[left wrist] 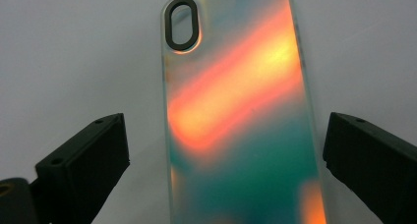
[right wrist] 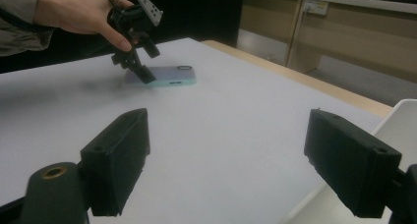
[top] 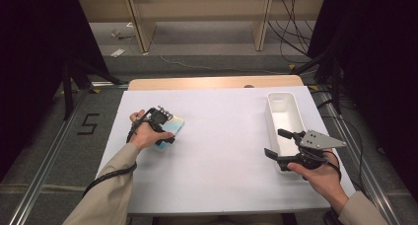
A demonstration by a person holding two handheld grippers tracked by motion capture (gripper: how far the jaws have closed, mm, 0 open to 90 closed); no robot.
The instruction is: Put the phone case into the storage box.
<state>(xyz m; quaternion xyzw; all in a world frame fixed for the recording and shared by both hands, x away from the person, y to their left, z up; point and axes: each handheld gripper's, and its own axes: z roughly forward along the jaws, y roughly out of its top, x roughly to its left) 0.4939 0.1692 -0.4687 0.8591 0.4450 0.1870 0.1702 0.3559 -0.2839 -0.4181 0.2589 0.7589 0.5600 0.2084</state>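
white table sheet (top: 222,151), dark surrounding room. phone case (left wrist: 241,116) lies flat, centre frame, between the spread, non-gripping jaws of the left gripper (left wrist: 223,157).

Wooden shelving unit (top: 197,18) standing behind the white-covered bench (top: 222,136); cables (top: 291,32) trailing across grey floor (top: 49,151); dark curtains (top: 29,62) hanging both sides.

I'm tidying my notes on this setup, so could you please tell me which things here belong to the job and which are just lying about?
Part of the job:
- phone case, lying flat between the open left tool
- white bin, beside the open right tool

Just lying about:
- cables on the floor
- scraps on the floor
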